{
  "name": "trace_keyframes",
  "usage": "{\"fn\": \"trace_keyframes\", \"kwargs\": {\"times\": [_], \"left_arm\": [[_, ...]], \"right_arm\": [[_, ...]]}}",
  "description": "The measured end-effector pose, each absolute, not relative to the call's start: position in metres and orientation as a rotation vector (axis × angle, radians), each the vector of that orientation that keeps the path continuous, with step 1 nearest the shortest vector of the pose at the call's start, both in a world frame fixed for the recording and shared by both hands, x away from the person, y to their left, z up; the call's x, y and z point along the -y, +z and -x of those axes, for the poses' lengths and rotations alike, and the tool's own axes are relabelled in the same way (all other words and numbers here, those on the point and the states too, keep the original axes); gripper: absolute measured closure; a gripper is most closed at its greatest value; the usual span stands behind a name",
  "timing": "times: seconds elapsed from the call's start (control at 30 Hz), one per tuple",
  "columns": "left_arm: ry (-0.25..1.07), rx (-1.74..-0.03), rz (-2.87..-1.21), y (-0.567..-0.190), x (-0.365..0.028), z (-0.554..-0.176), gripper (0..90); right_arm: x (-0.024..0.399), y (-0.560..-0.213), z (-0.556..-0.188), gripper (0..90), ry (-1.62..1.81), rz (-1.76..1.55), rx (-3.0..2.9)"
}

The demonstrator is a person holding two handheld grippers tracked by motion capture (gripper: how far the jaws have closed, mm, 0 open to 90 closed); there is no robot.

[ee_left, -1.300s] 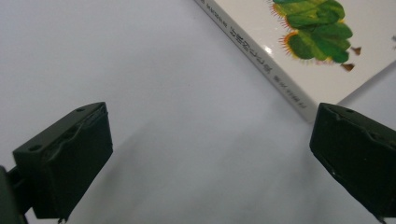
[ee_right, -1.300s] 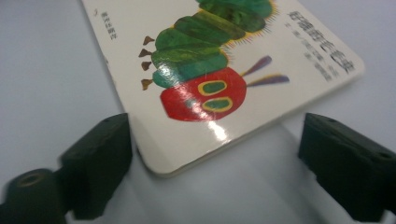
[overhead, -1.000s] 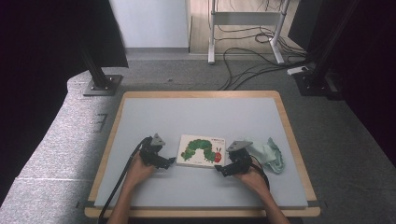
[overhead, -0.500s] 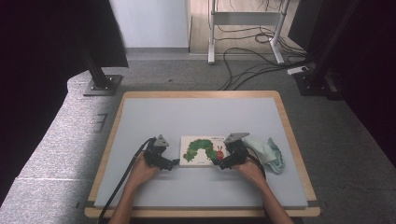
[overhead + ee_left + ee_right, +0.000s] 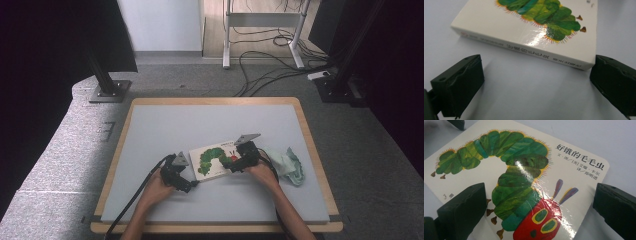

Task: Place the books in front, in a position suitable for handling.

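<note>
A white board book (image 5: 216, 159) with a green caterpillar on its cover lies flat on the grey table mat, slightly skewed. My left gripper (image 5: 191, 184) sits at the book's near-left corner. Its jaws are open and level with the mat, and the book's spine (image 5: 529, 47) runs across just ahead of my left gripper (image 5: 536, 82). My right gripper (image 5: 235, 163) hovers over the book's right end. Its jaws have just been opening and now stand wide apart above the caterpillar's red head (image 5: 537, 222). Nothing is gripped by my right gripper (image 5: 539, 207).
A pale green cloth (image 5: 289, 165) lies crumpled right of the book, beside the right hand. The wooden table rim (image 5: 215, 101) frames the mat. Beyond the table, cables (image 5: 270, 75) and a stand base (image 5: 107, 92) are on the floor.
Both hands have closed in on the book: the left gripper moved right to its corner, and the right gripper moved left from beside the cloth to above the cover.
</note>
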State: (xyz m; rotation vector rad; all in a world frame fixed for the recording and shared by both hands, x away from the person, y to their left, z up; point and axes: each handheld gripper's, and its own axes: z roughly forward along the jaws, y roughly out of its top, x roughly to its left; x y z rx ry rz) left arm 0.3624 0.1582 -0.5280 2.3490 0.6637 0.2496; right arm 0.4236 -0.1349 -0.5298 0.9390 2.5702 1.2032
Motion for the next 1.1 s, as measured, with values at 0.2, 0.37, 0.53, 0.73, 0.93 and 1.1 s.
{"fn": "trace_keyframes", "kwargs": {"times": [0.2,0.37,0.53,0.73,0.93,1.1], "left_arm": [[0.180,-0.645,-2.347,-0.525,-0.173,-0.372,0.0],[0.234,-0.680,-2.341,-0.527,-0.181,-0.379,0.2],[0.237,-0.656,-2.349,-0.528,-0.179,-0.379,0.0],[0.210,-0.601,-2.361,-0.528,-0.177,-0.366,0.0],[0.233,-0.640,-2.359,-0.528,-0.177,-0.345,0.0],[0.244,-0.678,-2.338,-0.528,-0.177,-0.337,1.5]], "right_arm": [[0.129,-0.530,-0.429,0.0,1.217,-0.908,-2.582],[0.128,-0.532,-0.434,0.0,1.229,-0.914,-2.584],[0.126,-0.532,-0.436,0.0,1.231,-0.896,-2.599],[0.118,-0.532,-0.435,0.0,1.243,-0.858,-2.618],[0.108,-0.531,-0.429,0.0,1.240,-0.820,-2.650],[0.104,-0.530,-0.425,0.0,1.228,-0.811,-2.643]]}}
